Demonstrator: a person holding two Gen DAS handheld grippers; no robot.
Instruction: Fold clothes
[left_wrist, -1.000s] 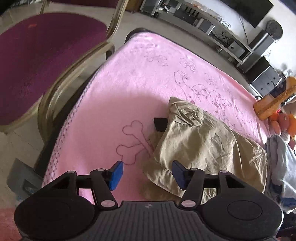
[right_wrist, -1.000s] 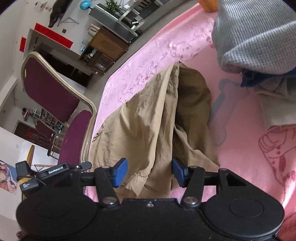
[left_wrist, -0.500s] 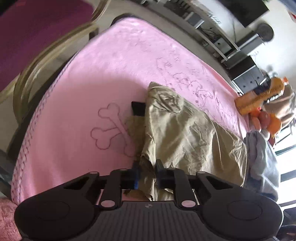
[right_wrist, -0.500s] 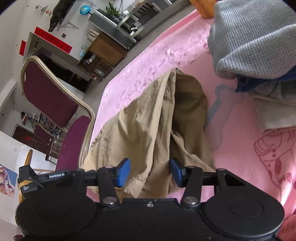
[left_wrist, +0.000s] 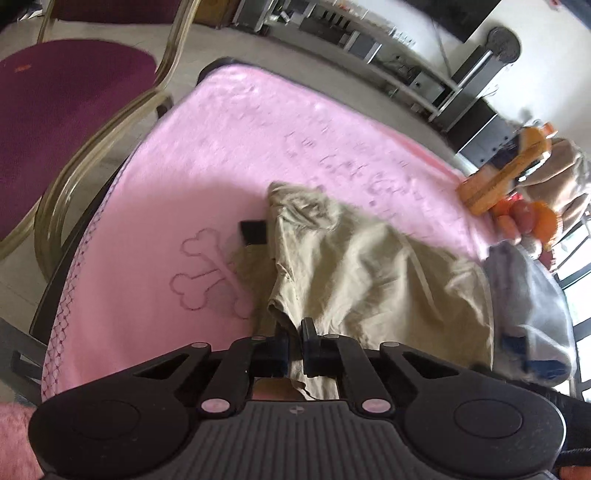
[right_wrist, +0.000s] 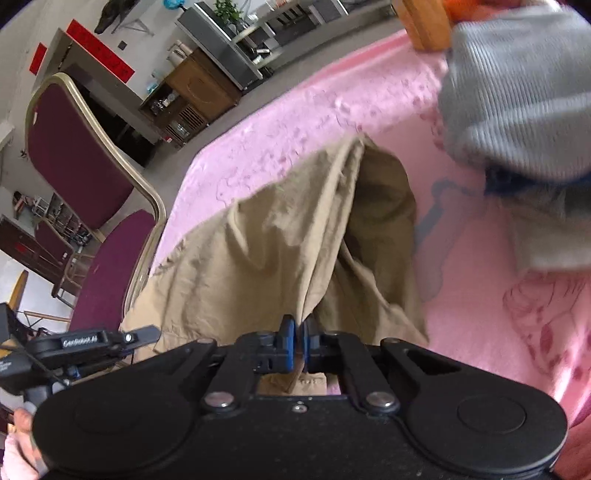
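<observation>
on the black arm at the lower left of the right wrist view, white lettering reads roughly "genrobot.ai", the only writing legible; red banners on the far wall carry marks too small to read.

left gripper (left_wrist: 293, 341): jaws nearly closed, clamped on a fold of the khaki garment (left_wrist: 354, 273) at its near edge. cloth passes between the fingers and hangs below them.

right gripper (right_wrist: 297, 341): blue pads (right_wrist: 287, 345) pressed almost together, pinching a ridge of the same khaki garment (right_wrist: 266, 243). fabric rises from the pinch in a taut crease running toward the far side of the blanket.

garment location: spread across the middle of the pink blanket (left_wrist: 207, 155), its near edge at the blanket's near edge, where both grippers hold it. one portion lies folded over another, with a darker shaded hollow beneath the raised crease.

blanket print: bone outlines (left_wrist: 207, 269) just beside the garment toward the blanket's left edge; further cartoon figures along the far edge, blurred.

other items: grey knit clothing (right_wrist: 517, 96) piled at the blanket's right edge, near the garment. orange items (left_wrist: 517, 192) at the far right corner, blurred. maroon chair (left_wrist: 55, 110) with gold frame stands off the blanket's left edge. small black object (left_wrist: 253, 232) lies at the garment's left side, touching it.
</observation>
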